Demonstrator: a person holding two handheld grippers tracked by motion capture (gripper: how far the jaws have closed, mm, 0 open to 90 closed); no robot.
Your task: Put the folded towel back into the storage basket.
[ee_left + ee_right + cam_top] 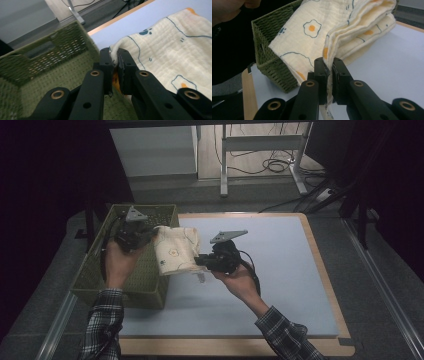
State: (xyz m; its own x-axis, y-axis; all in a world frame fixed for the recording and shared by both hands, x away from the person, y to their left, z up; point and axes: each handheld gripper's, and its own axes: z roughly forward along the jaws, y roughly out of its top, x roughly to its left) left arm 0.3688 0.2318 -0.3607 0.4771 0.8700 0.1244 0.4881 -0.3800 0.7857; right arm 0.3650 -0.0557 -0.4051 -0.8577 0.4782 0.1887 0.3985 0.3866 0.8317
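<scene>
The folded cloth [175,251] is lifted but not yet inside the green basket [95,277], hanging over its near rim between the left tool [150,236] and the right tool [200,262], each clamped narrowly on an edge of it above the counter [280,270].
</scene>
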